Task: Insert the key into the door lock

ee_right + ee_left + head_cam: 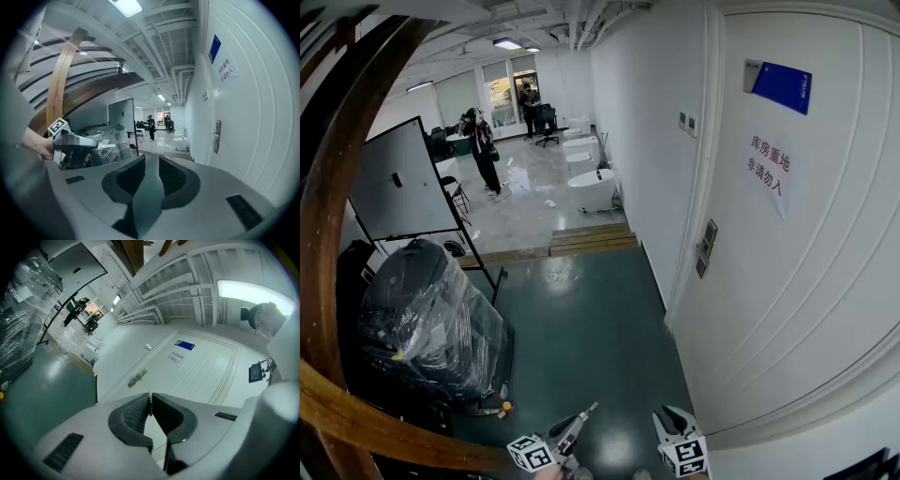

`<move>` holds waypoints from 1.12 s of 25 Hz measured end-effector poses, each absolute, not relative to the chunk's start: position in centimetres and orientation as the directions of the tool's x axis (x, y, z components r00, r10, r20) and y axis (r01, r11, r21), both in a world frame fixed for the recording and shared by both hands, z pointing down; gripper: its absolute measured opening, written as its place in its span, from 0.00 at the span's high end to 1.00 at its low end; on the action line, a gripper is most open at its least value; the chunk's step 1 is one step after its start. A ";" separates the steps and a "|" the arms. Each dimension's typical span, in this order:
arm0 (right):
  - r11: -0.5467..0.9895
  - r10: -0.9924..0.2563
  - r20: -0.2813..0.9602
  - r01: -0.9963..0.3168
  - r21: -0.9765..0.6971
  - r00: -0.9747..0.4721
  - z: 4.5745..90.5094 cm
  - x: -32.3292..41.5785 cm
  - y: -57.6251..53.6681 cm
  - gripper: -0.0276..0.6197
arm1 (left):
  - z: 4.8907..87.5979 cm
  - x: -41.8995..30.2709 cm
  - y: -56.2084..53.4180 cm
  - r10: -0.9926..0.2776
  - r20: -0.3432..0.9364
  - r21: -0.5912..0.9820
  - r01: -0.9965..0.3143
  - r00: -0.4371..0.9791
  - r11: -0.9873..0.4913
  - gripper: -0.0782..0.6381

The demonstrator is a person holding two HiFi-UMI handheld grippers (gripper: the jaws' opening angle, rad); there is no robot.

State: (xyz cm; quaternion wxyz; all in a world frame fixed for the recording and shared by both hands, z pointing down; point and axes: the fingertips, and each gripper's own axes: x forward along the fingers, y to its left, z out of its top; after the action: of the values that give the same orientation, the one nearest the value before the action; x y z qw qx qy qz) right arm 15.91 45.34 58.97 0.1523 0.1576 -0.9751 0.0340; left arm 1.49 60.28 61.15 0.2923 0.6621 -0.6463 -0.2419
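The white door (787,281) fills the right of the head view, with its metal lock plate (707,247) on the left edge. My left gripper (577,424) sits at the bottom, shut on a thin key (591,410) that points up and right, well short of the lock. In the left gripper view the key (150,399) shows edge-on between the pads, and the lock plate (137,378) lies beyond it. My right gripper (672,415) is beside the left one, open and empty. The right gripper view shows its jaws apart (151,171) and the lock plate (217,136) on the right.
A plastic-wrapped bulky object (431,319) and a whiteboard on a stand (398,187) stand at left. A curved wooden beam (328,244) crosses the near left. Low wooden steps (591,239), white tubs (592,187) and two people (480,145) are far down the room.
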 end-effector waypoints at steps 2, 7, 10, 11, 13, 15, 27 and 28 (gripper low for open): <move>0.949 -0.290 0.314 -0.314 -0.028 -0.904 59.0 16.3 45.0 0.81 | 61.1 1.9 59.8 -0.997 0.068 0.696 -0.718 0.044 0.016 0.85; 0.949 -0.296 0.296 -0.316 -0.022 -0.908 58.0 16.9 43.6 0.81 | 61.3 3.0 58.5 -0.998 0.043 0.697 -0.717 0.051 -0.006 0.85; 0.951 -0.286 0.300 -0.308 -0.028 -0.910 58.3 17.3 43.1 0.81 | 61.0 3.3 58.0 -0.997 0.060 0.695 -0.719 0.038 0.014 0.85; 0.951 -0.281 0.303 -0.307 -0.041 -0.911 58.5 17.4 42.8 0.81 | 61.0 3.5 57.8 -0.997 0.064 0.693 -0.720 0.036 0.019 0.85; 0.949 -0.268 0.305 -0.304 -0.078 -0.914 58.6 17.4 42.2 0.80 | 61.0 3.8 57.2 -0.997 0.071 0.687 -0.726 0.035 0.023 0.85; 0.948 -0.265 0.314 -0.305 -0.086 -0.912 58.5 17.3 41.3 0.80 | 61.1 3.9 56.2 -0.995 0.088 0.673 -0.739 0.036 0.033 0.85; 0.953 -0.278 0.288 -0.301 -0.038 -0.916 55.5 17.9 37.8 0.80 | 57.6 5.0 51.1 -0.998 0.060 0.624 -0.781 0.030 0.014 0.85; 0.953 -0.277 0.286 -0.301 -0.040 -0.917 55.5 18.1 37.8 0.80 | 57.6 5.2 51.1 -0.998 0.064 0.625 -0.780 0.027 0.019 0.85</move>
State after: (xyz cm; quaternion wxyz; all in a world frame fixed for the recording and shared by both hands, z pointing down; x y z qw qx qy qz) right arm 18.07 37.81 55.54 0.1398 0.1477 -0.9782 0.0415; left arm 5.17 51.05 57.60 0.2589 0.6682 -0.6651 -0.2100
